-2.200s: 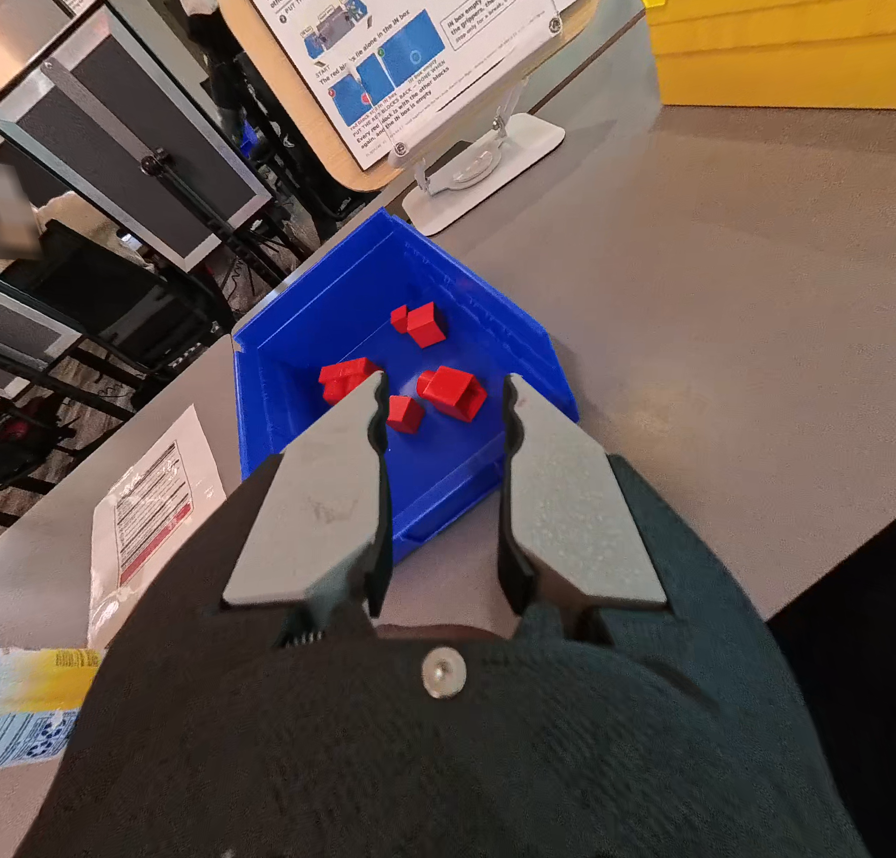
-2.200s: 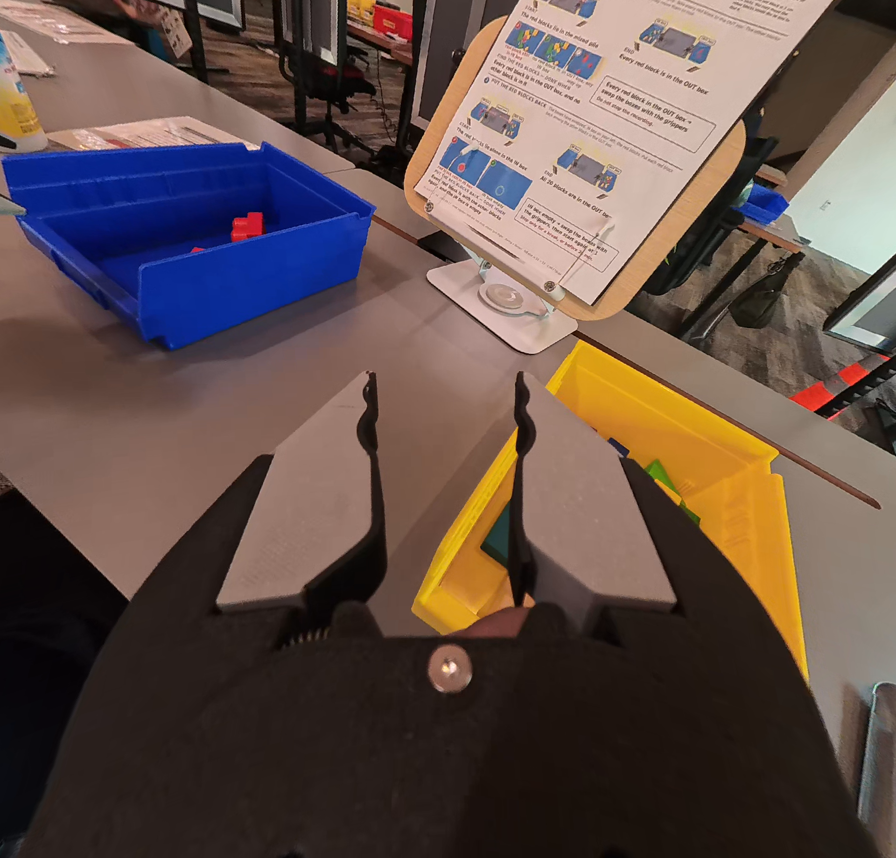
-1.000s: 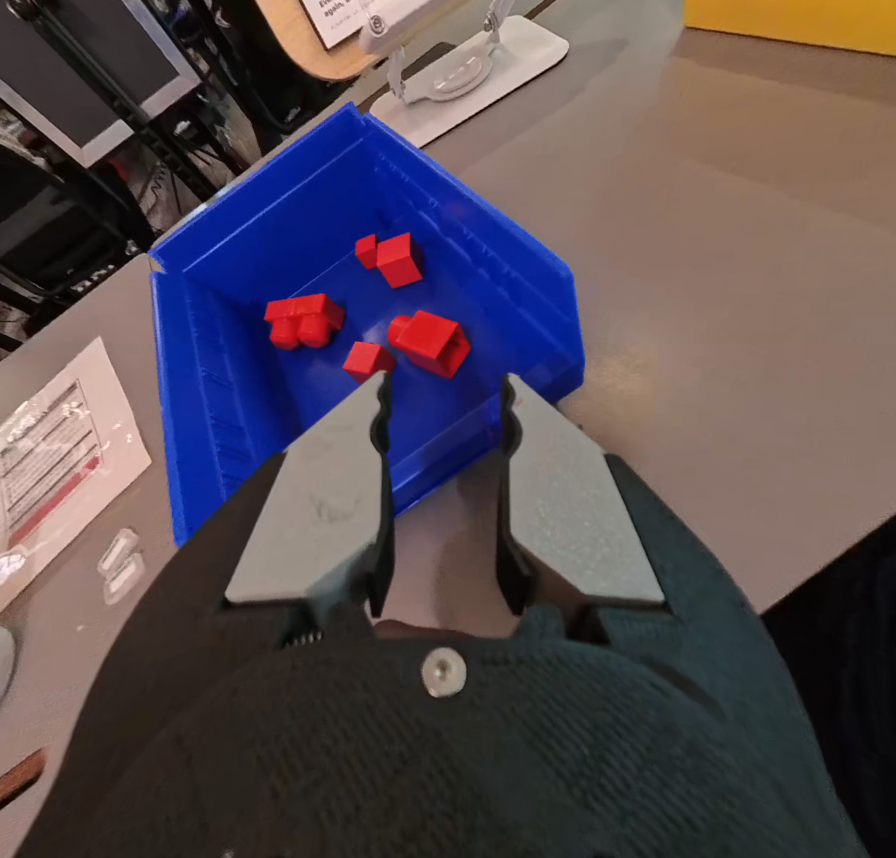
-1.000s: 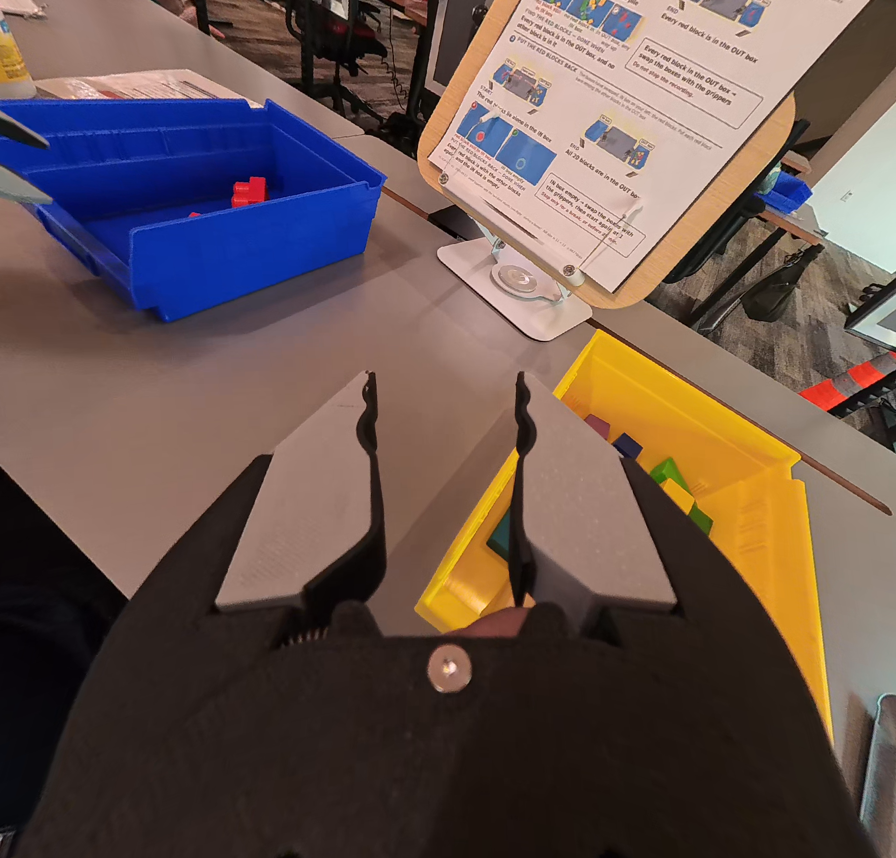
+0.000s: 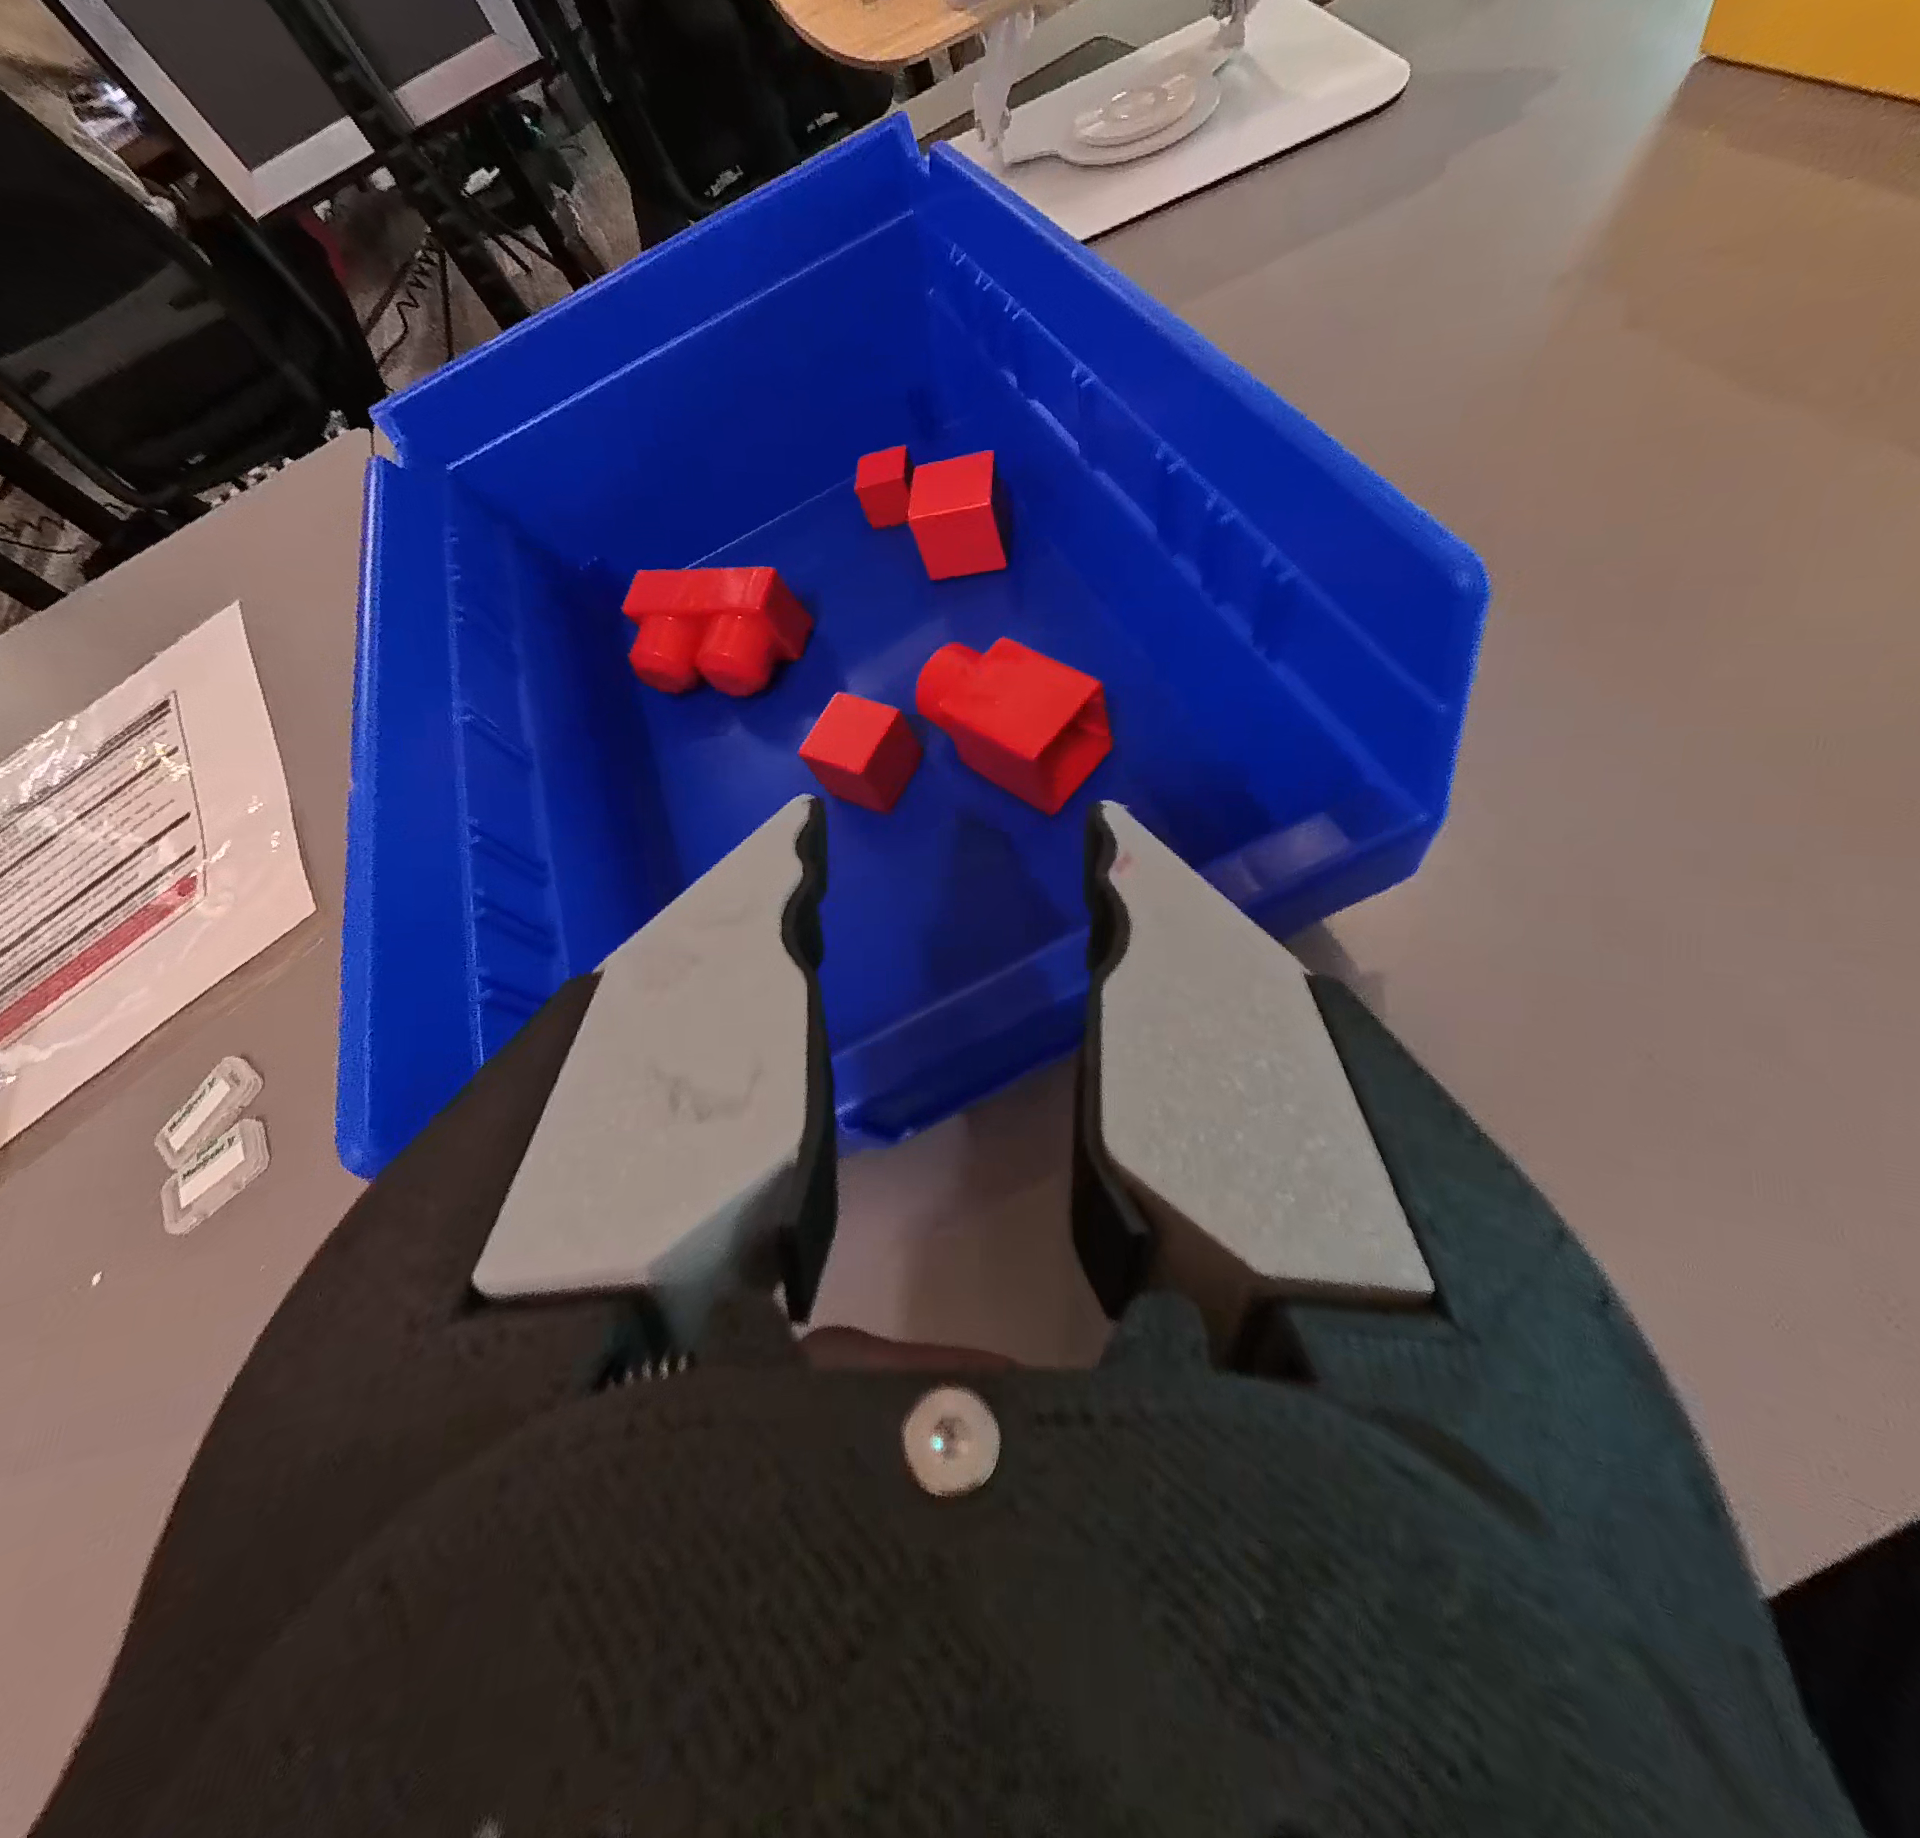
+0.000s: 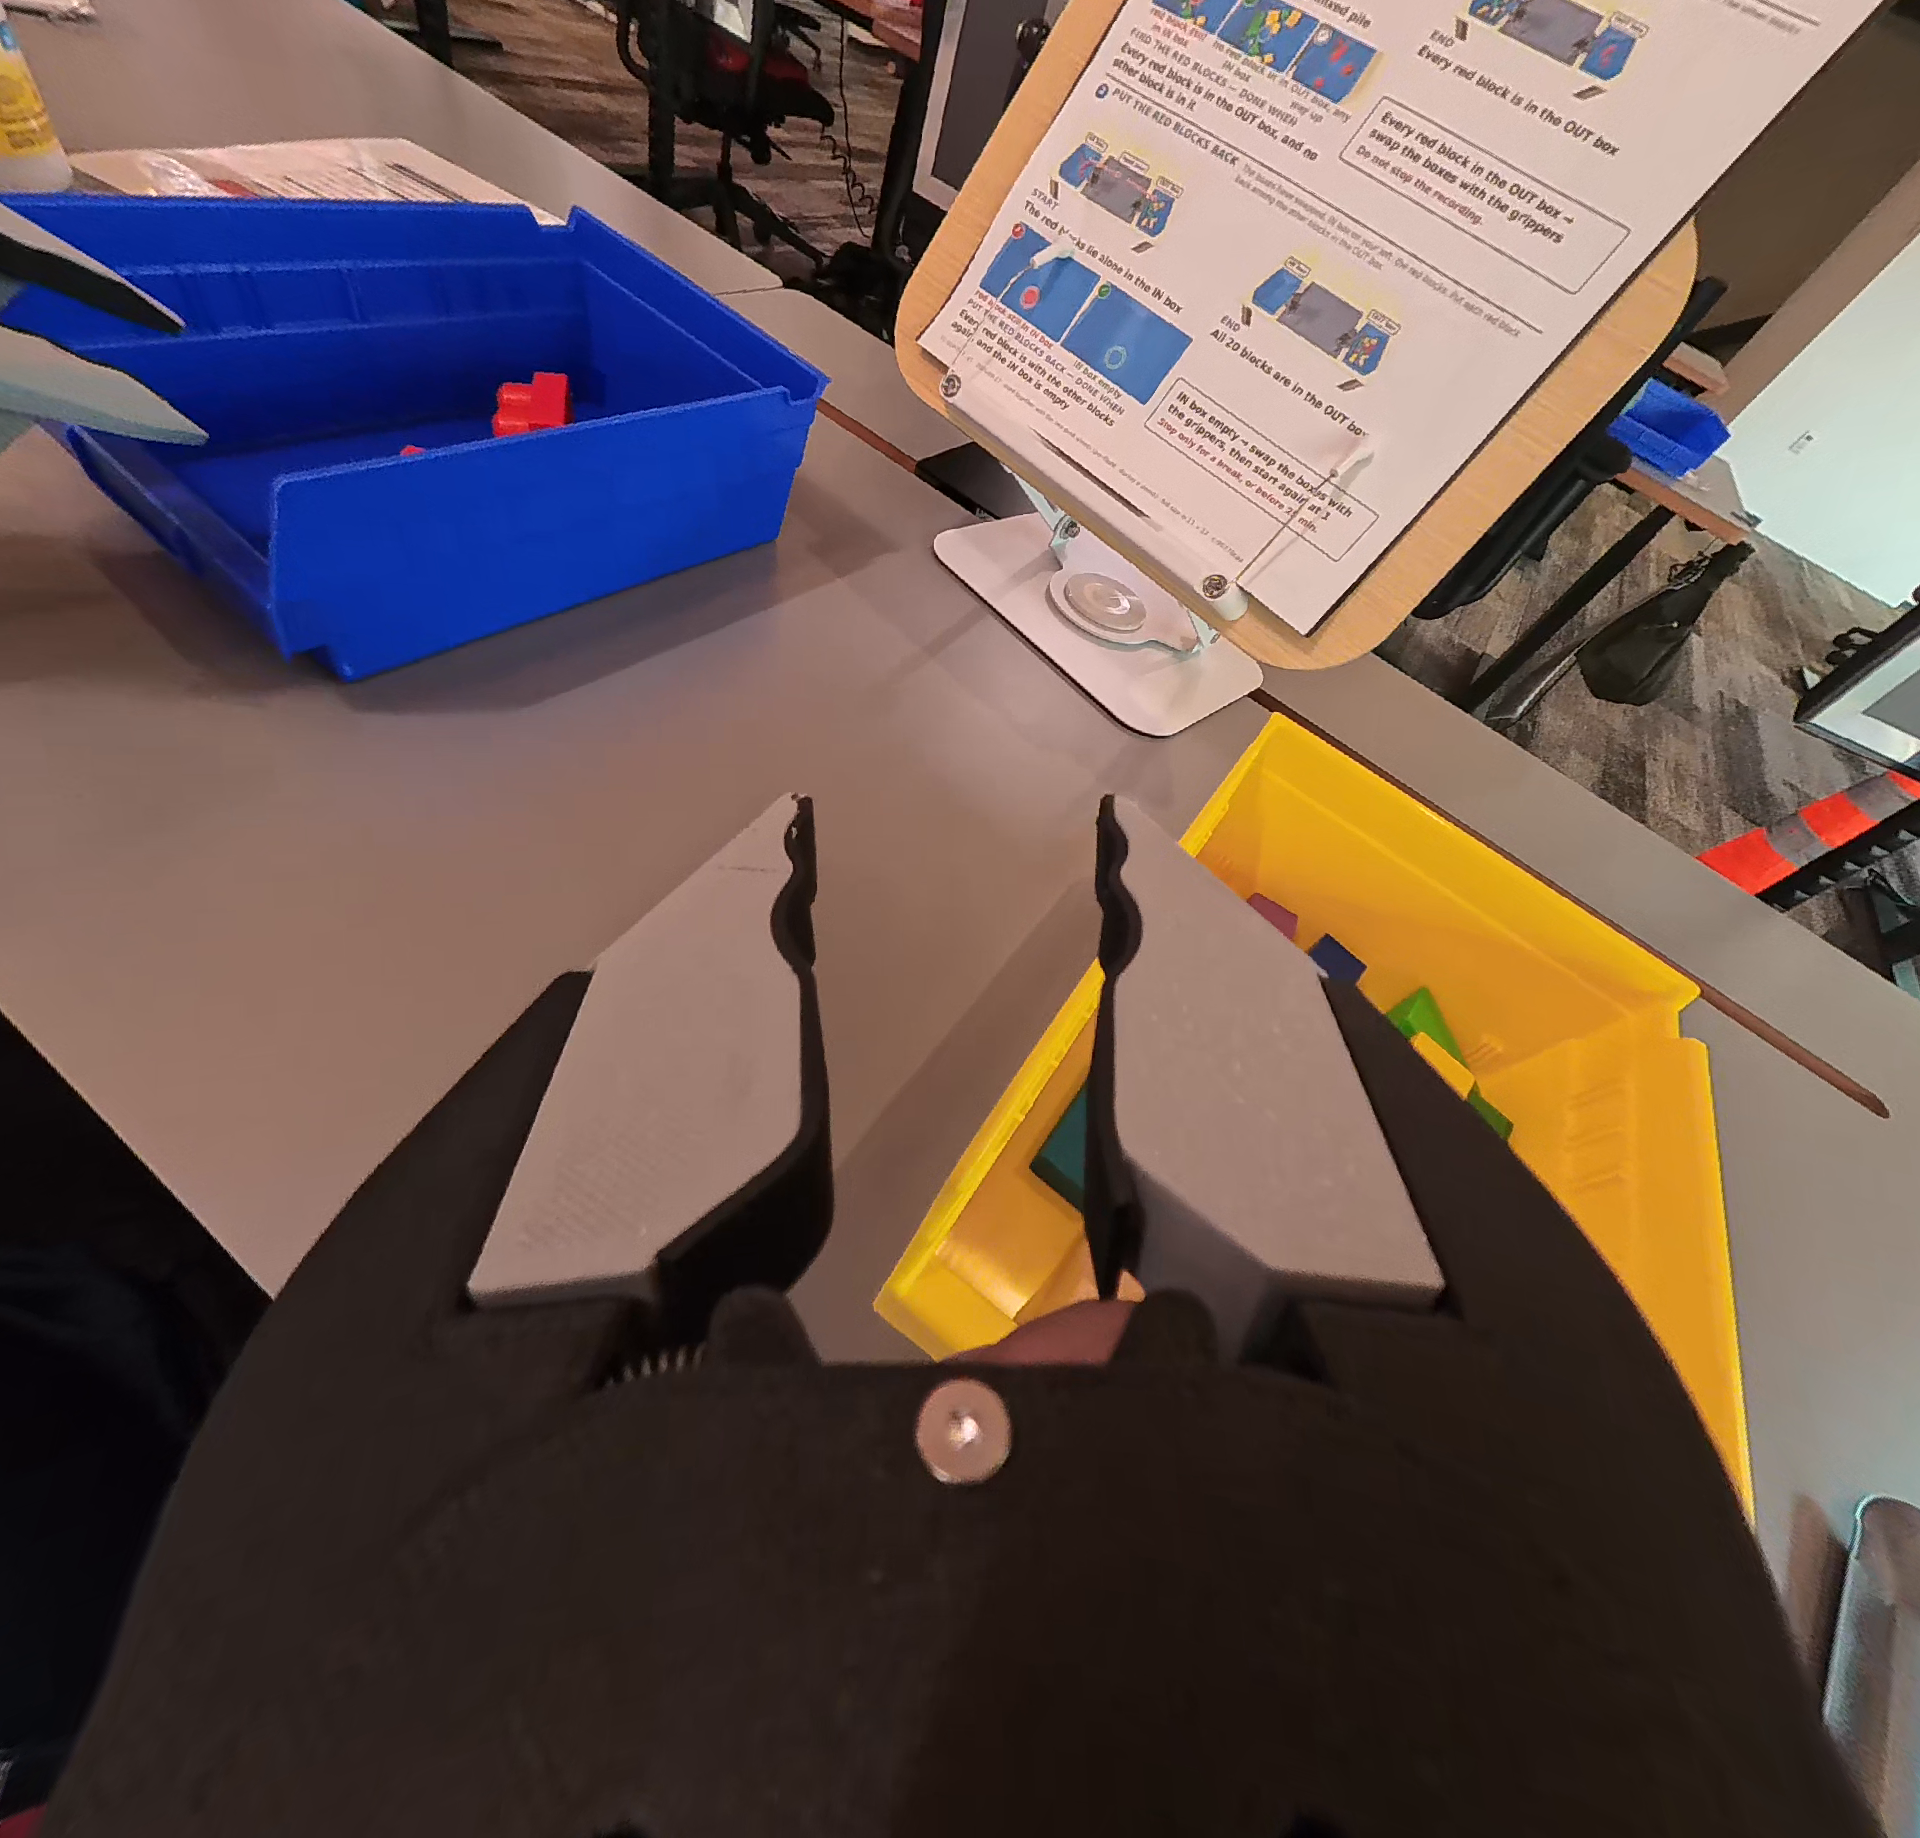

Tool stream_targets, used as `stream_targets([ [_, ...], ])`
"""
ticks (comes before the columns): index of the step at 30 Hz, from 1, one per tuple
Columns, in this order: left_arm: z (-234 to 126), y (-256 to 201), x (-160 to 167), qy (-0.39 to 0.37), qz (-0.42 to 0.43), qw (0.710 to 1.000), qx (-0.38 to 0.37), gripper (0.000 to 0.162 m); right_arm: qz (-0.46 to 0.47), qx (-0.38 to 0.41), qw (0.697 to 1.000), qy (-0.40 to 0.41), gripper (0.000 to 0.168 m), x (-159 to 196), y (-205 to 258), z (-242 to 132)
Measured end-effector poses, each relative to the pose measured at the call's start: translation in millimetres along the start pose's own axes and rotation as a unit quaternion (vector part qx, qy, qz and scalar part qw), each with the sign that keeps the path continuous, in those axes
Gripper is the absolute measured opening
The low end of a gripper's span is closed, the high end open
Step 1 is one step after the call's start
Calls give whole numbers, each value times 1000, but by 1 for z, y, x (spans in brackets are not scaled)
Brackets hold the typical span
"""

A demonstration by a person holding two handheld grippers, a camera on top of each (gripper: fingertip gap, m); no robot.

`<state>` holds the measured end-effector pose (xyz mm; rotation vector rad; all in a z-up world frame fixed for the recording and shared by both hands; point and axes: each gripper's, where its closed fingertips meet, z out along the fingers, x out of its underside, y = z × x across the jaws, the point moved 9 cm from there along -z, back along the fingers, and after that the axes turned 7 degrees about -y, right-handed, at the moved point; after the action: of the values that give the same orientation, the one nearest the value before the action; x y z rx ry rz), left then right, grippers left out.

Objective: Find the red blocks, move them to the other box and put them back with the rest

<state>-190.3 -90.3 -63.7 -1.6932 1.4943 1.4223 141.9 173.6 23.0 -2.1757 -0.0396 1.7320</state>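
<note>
The blue box (image 5: 1299, 562) sits near the left end of the grey surface (image 5: 1610, 541), and the 5 red blocks (image 5: 862, 749) lie loose on its floor. The left gripper (image 5: 951, 832) hangs just above the near wall of the box, its fingers (image 5: 686, 1040) spread apart and holding nothing. Right past the finger tips lies a small red cube (image 5: 860, 751), a little to the left of the middle of the gap. Beside it on the right lies a 1-stud red brick (image 5: 1023, 723) tipped on its side, its long way slanting from far left to near right. A 2-stud red brick (image 5: 717, 625) lies farther left.

The right gripper (image 6: 951, 832) is well apart from the red blocks. It hangs over the near left corner of the yellow box (image 6: 1455, 884), which holds the other coloured blocks (image 6: 1429, 1014), and its fingers are spread and empty too.

So the left gripper is the nearer one, and I think the cube is the easy pick.
</note>
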Motion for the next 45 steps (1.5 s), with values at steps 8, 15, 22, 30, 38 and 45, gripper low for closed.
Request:
stream_targets([
  [8, 3, -2, -2, -2, 36, 998, -42, 43, 2, 1, 1000, -4, 51, -1, 0, -1],
  [15, 8, -1, 0, 22, 116, 984, -132, 43, -3, 1, 1000, -3, 51, -1, 0, -2],
  [22, 13, -5, 2, 35, 151, 977, -146, 44, -1, 1, 1000, -4, 52, -1, -1, -2],
  [30, 15, -7, 6, 53, 188, 968, -158, 44, -7, -3, 1000, 3, 52, 0, 2, 2],
  [38, 24, -19, 11, 67, 222, 966, -114, 43, -7, -5, 1000, 1, 52, 0, 3, 2],
  [45, 33, -22, 14, 65, 214, 970, -100, 30, -9, -10, 1000, 6, 52, 1, 7, 5],
])
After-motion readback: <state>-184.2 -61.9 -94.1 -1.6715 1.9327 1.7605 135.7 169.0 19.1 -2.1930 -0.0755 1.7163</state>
